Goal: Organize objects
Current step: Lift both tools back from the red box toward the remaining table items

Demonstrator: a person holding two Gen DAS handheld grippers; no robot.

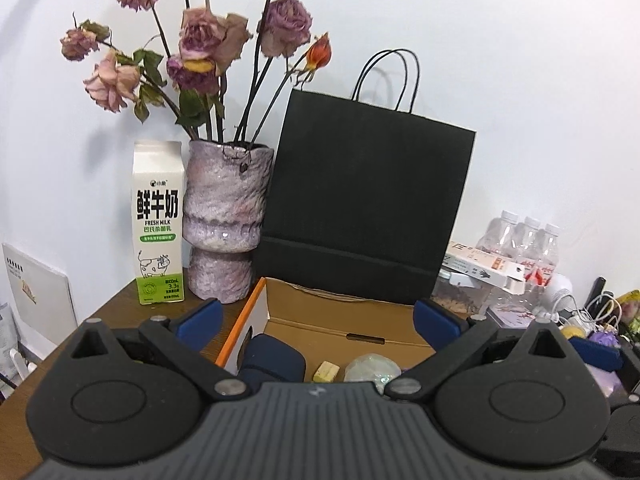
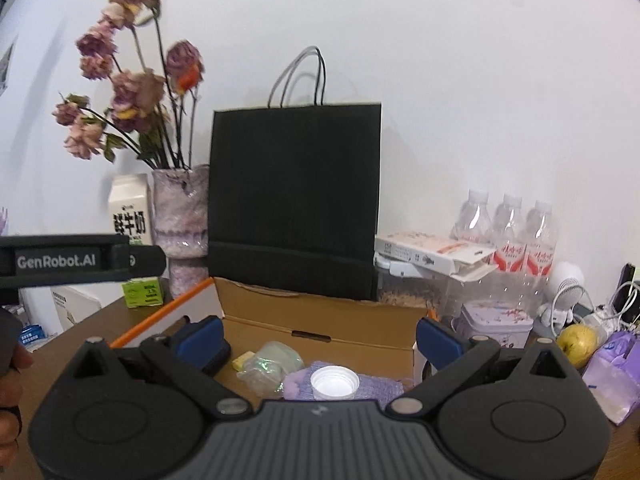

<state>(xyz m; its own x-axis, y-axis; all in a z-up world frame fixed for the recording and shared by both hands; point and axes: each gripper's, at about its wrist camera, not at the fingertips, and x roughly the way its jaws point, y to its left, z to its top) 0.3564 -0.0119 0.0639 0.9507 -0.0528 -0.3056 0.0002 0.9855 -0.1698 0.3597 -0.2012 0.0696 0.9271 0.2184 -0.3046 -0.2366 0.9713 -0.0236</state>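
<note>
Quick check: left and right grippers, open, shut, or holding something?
Left gripper: open, holding nothing, above the cardboard box.
Right gripper: open, holding nothing, above the same box.

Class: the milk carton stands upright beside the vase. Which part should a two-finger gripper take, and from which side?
Probably grip the milk carton across its flat side walls at mid-height, coming in from the front. The vase crowds one side, so the open left gripper needs care slipping a finger between them.
</note>
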